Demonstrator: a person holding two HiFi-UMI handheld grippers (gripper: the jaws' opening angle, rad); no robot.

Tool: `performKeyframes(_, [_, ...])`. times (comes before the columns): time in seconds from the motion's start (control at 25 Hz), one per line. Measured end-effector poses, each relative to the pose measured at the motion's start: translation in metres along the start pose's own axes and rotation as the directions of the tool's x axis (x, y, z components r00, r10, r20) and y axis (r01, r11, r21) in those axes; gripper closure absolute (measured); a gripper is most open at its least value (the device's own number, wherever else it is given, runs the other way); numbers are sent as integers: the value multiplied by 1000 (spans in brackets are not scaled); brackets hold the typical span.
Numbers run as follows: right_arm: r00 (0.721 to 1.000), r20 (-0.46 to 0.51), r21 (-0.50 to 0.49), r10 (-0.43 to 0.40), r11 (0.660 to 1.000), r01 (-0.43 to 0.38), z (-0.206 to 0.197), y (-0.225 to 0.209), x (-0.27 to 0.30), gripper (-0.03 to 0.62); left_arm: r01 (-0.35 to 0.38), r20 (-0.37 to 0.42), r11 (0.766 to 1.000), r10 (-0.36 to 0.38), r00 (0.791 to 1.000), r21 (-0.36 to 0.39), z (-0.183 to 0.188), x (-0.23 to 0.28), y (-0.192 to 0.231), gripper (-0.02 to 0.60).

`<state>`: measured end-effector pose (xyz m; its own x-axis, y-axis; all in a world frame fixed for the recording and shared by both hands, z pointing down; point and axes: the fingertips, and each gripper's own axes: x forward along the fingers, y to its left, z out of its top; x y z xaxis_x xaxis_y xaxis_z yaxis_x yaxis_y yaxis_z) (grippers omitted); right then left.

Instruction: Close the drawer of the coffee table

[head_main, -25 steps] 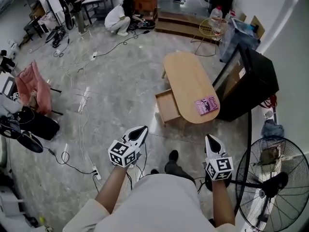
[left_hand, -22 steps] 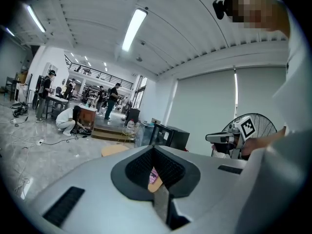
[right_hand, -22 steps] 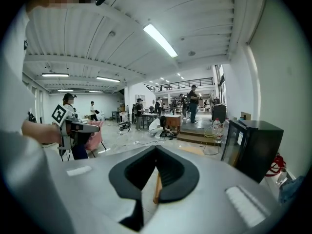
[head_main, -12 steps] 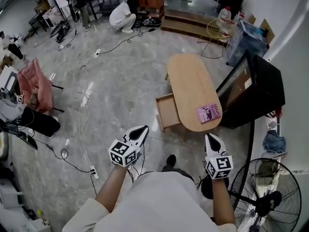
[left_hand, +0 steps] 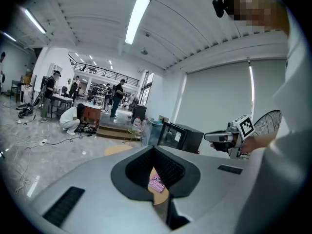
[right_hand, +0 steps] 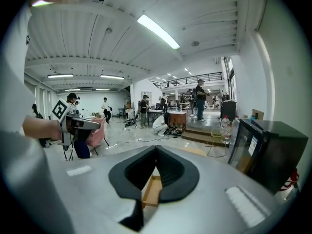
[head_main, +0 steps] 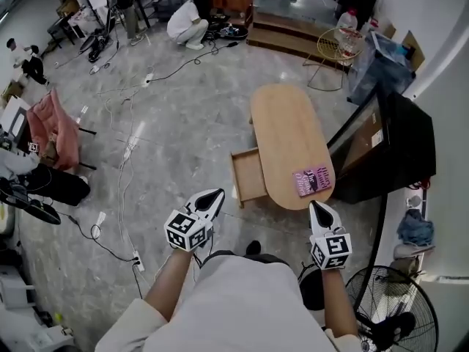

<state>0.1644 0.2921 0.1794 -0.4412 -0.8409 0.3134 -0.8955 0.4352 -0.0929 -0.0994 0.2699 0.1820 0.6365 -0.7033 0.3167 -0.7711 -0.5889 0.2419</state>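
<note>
An oval wooden coffee table (head_main: 286,127) stands on the floor ahead of me, with its drawer (head_main: 248,176) pulled out on its left side. The drawer looks empty. A pink book (head_main: 314,181) lies on the table's near end. My left gripper (head_main: 215,195) is shut and empty, in the air short of the drawer and a little left of it. My right gripper (head_main: 317,206) is also shut and empty, just short of the table's near end. In the left gripper view the jaws (left_hand: 154,147) frame the book (left_hand: 157,183). In the right gripper view the jaws (right_hand: 156,146) frame the drawer (right_hand: 152,191).
A black cabinet (head_main: 392,134) stands right of the table, and a floor fan (head_main: 392,314) is at the near right. Cables (head_main: 128,160) run over the floor on the left, near a pink chair (head_main: 51,127). A person (head_main: 183,22) crouches far off.
I have walked toward the table: it and its open drawer now lie closer to both grippers. The fan has slid toward the bottom right. Both grippers stay shut.
</note>
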Motion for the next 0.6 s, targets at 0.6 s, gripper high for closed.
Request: performKeyframes(0.6, [997, -81, 51, -10, 999, 14, -21, -40, 40, 583, 3, -60, 999, -5, 998, -34, 0, 58, 14, 575])
